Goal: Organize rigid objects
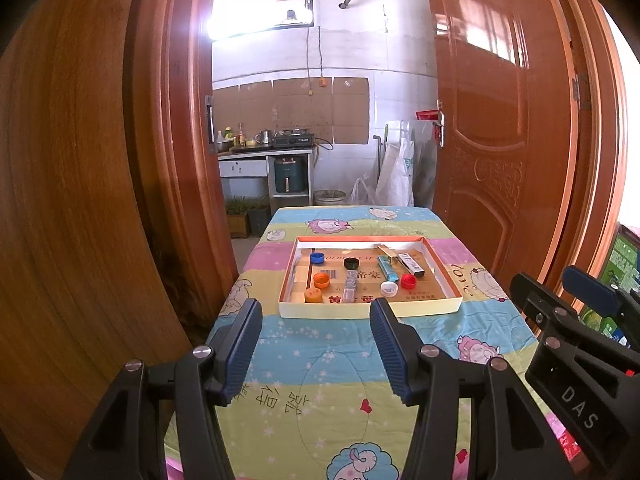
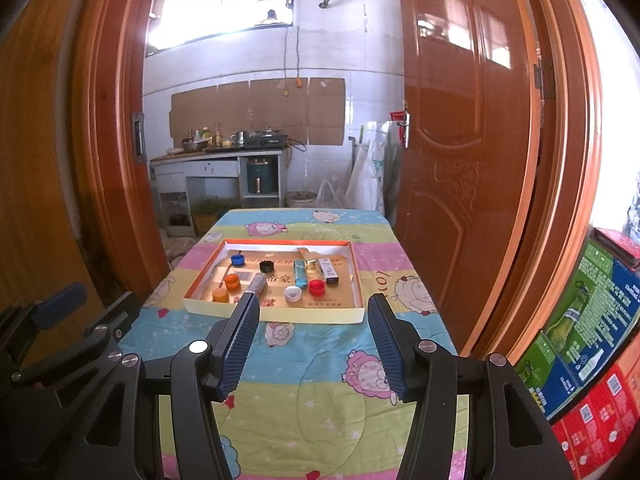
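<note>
- Shallow cardboard tray (image 1: 370, 309) on the cartoon-print cloth (image 1: 332, 360) of the table, well ahead of both tools; caps and lighters scattered inside it.
- Left gripper (image 1: 316, 344): jaws apart, nothing between them, poised short of the tray's near wall.
- Right gripper (image 2: 314, 344): likewise spread and empty, aimed at the same tray.
- Bottle caps — blue cap (image 1: 317, 257), black cap (image 1: 351, 263), two orange caps (image 1: 321, 280), white cap (image 1: 389, 289), red cap (image 1: 408, 281) — probably light, stiff plastic, ribbed rims; best pinched across the rim, though liable to skid or flip.
- Teal lighter (image 1: 387, 269) and patterned lighter (image 1: 349, 285): likely hard, smooth, somewhat slippery; best squeezed across the narrow sides at mid-length.
- Small dark box (image 1: 412, 264) near the far right: rigid, flat-faced, easiest taken across its short width.
</note>
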The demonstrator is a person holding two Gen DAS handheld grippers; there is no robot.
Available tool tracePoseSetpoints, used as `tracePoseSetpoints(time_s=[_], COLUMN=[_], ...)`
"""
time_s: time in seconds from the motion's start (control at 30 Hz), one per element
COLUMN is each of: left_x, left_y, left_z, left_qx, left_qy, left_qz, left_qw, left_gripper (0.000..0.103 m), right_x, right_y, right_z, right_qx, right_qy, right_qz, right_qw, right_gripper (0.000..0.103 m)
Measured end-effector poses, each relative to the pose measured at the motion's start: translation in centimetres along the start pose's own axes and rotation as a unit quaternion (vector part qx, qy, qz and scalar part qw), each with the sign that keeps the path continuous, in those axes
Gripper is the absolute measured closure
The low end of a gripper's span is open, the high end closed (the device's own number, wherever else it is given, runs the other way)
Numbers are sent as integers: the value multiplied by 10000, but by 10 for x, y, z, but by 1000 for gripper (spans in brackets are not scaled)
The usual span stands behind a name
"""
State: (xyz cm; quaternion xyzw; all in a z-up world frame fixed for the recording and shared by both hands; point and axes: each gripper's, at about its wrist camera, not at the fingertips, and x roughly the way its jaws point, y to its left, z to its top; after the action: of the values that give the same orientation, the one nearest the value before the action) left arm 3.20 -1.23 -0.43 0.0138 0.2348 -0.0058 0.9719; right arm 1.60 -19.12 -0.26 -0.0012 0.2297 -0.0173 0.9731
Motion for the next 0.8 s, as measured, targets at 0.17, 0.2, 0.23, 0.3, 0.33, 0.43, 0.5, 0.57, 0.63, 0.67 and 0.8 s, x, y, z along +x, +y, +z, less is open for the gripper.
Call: tracePoseSetpoints(time_s=[0.17, 0.2, 0.23, 0.3, 0.33, 0.43, 0.5, 0.57, 0.63, 0.67, 0.8], left_x=[0, -1, -1, -1, -1, -1, -1, -1, -1, -1, -2], left_y=[0, 0, 0, 0, 0, 0, -1, 0, 0, 0, -3], left_z=[0, 0, 0, 0, -1, -1, -1, 0, 0, 0, -1], left_qx=[-8, -2, -1, -8, -9, -9, 2, -1, -4, -5, 7], left_qy=[10, 5, 6, 5, 4, 9, 1, 6, 2, 8, 9], left_qz=[-22, -19, -19, -23, -19, -26, -19, -28, -28, -33, -54], left_qw=[10000, 10000, 10000, 10000, 10000, 10000, 10000, 10000, 10000, 10000, 10000], left_gripper=[47, 47, 47, 47, 47, 47, 47, 47, 47, 47, 47], right_x=[0, 0, 0, 0, 0, 0, 0, -1, -1, 0, -1], right_y=[0, 0, 0, 0, 0, 0, 0, 0, 0, 1, 1], right_z=[0, 0, 0, 0, 0, 0, 0, -1, 0, 0, -1], right_qx=[-5, 3, 2, -4, -1, -13, -1, -5, 3, -4, 2], right_qy=[-1, -1, -1, 5, 0, -2, -3, -5, -10, -7, -3], right_qz=[-13, -9, -5, -8, -3, -12, -1, -8, 1, -6, 4], right_qw=[10000, 10000, 10000, 10000, 10000, 10000, 10000, 10000, 10000, 10000, 10000], right_gripper=[45, 45, 45, 45, 45, 45, 45, 45, 45, 45, 45])
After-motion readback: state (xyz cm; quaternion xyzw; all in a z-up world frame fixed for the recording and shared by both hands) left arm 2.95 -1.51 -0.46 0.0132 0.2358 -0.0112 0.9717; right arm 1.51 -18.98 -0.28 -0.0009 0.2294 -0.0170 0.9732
